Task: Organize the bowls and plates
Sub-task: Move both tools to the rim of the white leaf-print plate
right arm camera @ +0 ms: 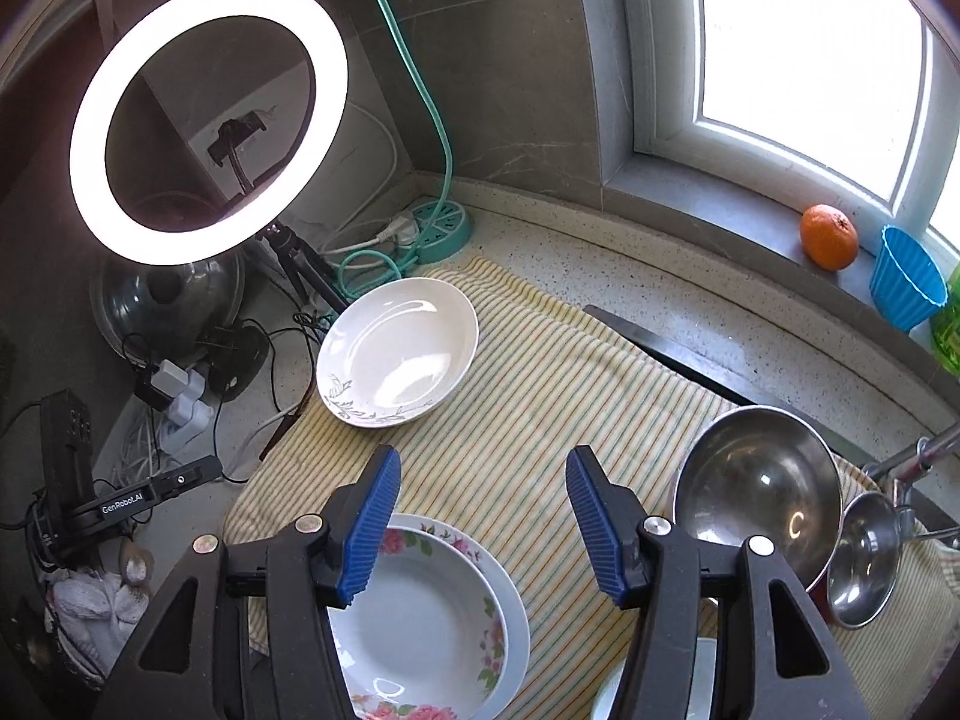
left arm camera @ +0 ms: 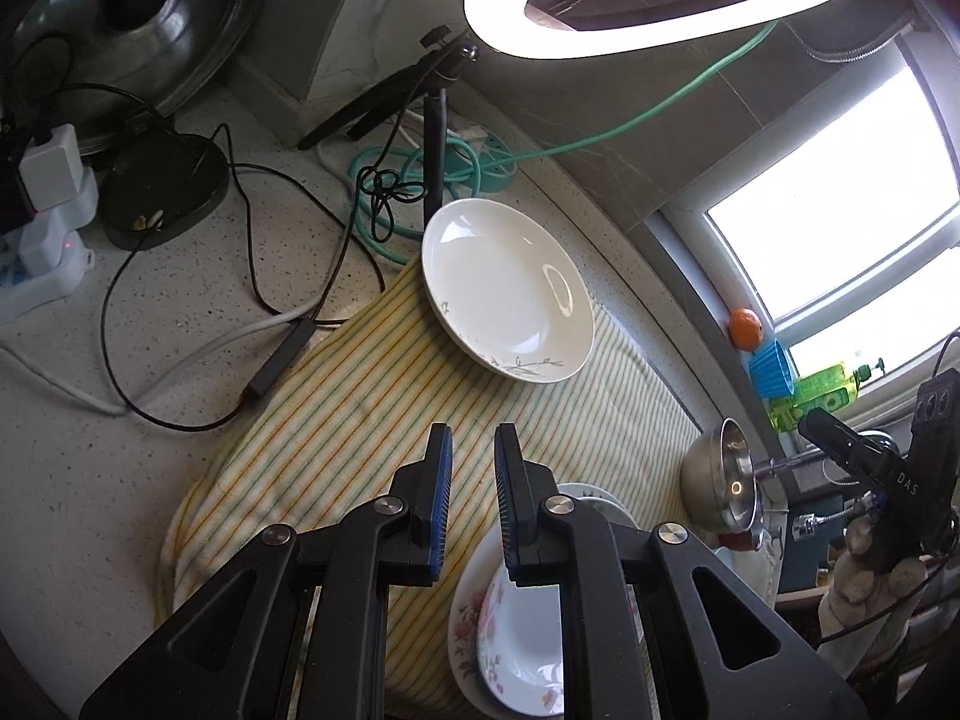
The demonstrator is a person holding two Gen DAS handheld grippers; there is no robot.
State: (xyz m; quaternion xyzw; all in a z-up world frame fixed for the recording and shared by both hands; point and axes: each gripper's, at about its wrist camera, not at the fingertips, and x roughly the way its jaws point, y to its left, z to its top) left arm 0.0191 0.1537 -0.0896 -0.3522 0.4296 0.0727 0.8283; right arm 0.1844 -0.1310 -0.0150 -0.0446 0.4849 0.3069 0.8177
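A white plate with a grey leaf pattern lies at the far end of the striped cloth. Close to me sits a floral deep plate, nested in a wider floral-rimmed plate. A large steel bowl stands tilted at the right, with a smaller steel bowl leaning against it. My left gripper hovers over the cloth, its jaws almost together with nothing between them. My right gripper stands open and empty above the cloth, beyond the floral plates.
A lit ring light on a tripod, power strips, black cables and a teal hose crowd the far counter. An orange, a blue cup and a green bottle sit on the sill.
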